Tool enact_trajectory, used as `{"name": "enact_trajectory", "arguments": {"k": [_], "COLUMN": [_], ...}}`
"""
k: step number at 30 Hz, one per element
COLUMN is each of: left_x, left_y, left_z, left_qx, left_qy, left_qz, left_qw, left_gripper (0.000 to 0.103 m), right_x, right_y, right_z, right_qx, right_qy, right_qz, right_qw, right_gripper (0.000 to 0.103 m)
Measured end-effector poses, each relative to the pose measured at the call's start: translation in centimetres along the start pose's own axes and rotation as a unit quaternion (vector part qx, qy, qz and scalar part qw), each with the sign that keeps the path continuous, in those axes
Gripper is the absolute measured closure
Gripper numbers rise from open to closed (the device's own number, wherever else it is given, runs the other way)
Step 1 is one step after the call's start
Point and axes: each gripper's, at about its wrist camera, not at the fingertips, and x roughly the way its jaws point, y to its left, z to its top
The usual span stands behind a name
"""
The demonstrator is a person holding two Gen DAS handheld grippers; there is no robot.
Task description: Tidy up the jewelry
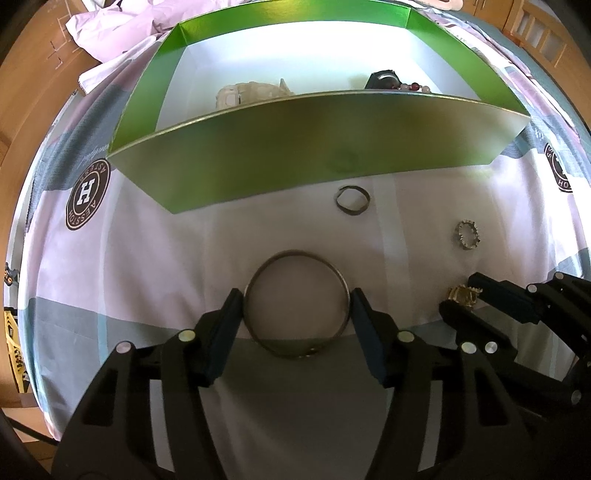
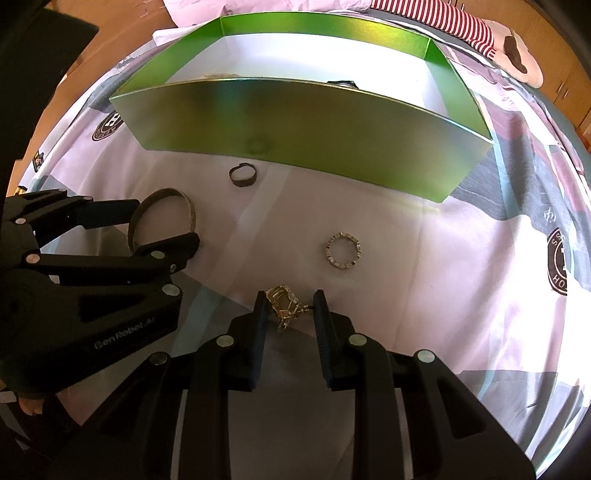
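A large grey metal bangle [image 1: 291, 253] sits on the sheet between my left gripper's [image 1: 296, 293] fingers, whose pads press on its two sides. The right wrist view shows the same bangle [image 2: 190, 218] caught in the left gripper [image 2: 166, 221]. My right gripper [image 2: 290, 295] is shut on a small ornate gold piece [image 2: 282, 301], which the left wrist view shows as the gold piece [image 1: 461, 295] inside the right gripper [image 1: 459, 291]. Loose on the sheet lie a dark ring [image 1: 349, 212] [image 2: 243, 181] and a toothed silver ring [image 1: 461, 229] [image 2: 330, 254].
An open green box [image 1: 295, 147] [image 2: 295, 122] stands just beyond the rings; a cream item [image 1: 251, 92] and a dark piece with beads [image 1: 388, 79] lie inside. Patterned bed sheet [image 1: 147, 258] all around, pink bedding [image 1: 122, 26] behind, a striped cloth [image 2: 461, 29] at back right.
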Motion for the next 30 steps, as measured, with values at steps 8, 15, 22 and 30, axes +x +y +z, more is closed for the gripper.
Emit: {"name": "enact_trajectory", "arguments": {"k": [8, 15, 22, 30], "left_x": [-0.4, -0.1, 0.0, 0.0], "left_y": [-0.4, -0.2, -0.6, -0.6], "left_z": [-0.3, -0.2, -0.2, -0.2], "left_qx": [0.008, 0.010, 0.009, 0.007], "left_qy": [-0.002, 0.000, -0.001, -0.001], "left_qz": [0.002, 0.004, 0.007, 0.006], "left_qw": [1.0000, 0.9999, 0.9999, 1.0000], "left_gripper": [0.044, 0.043, 0.043, 0.043], "right_x": [-0.2, -0.3, -0.3, -0.1], "right_y": [-1.0, -0.8, -0.6, -0.1], "right_z": [-0.2, -0.2, 0.0, -0.3], "right_qx": [0.020, 0.022, 0.022, 0.024], "right_qy": [-0.003, -0.003, -0.003, -0.005], "right_qz": [-0.015, -0.016, -0.019, -0.029], "right_qw": [1.000, 1.000, 1.000, 0.999], "right_gripper": [0.078, 0.078, 0.078, 0.078]}}
